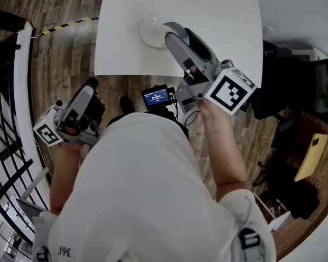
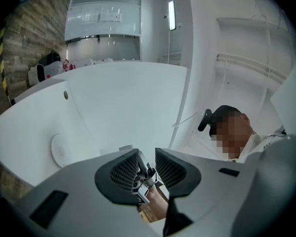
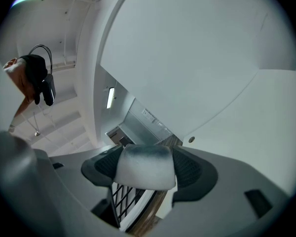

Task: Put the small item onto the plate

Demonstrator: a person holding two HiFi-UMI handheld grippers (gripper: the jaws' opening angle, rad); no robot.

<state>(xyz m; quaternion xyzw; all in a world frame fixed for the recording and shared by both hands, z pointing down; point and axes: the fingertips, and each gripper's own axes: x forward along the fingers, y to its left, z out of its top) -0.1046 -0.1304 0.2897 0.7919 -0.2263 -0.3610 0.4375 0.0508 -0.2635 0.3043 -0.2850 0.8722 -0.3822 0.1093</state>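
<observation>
A small white plate (image 1: 152, 30) sits near the front edge of the white table (image 1: 218, 26); the left gripper view shows this plate (image 2: 62, 150) as a pale disc. My right gripper (image 1: 172, 30) reaches over the table, its tip at the plate's right rim. It is shut on a small white block with a grey-smudged top (image 3: 145, 166). My left gripper (image 1: 90, 85) is held low at the left, off the table and over the wooden floor. Its jaws stand a narrow gap apart with nothing between them (image 2: 147, 174).
A small camera with a lit blue screen (image 1: 157, 97) hangs at the person's chest, just below the table's edge. Black railings (image 1: 5, 146) run along the left. Dark chairs and gear (image 1: 300, 102) stand to the right of the table.
</observation>
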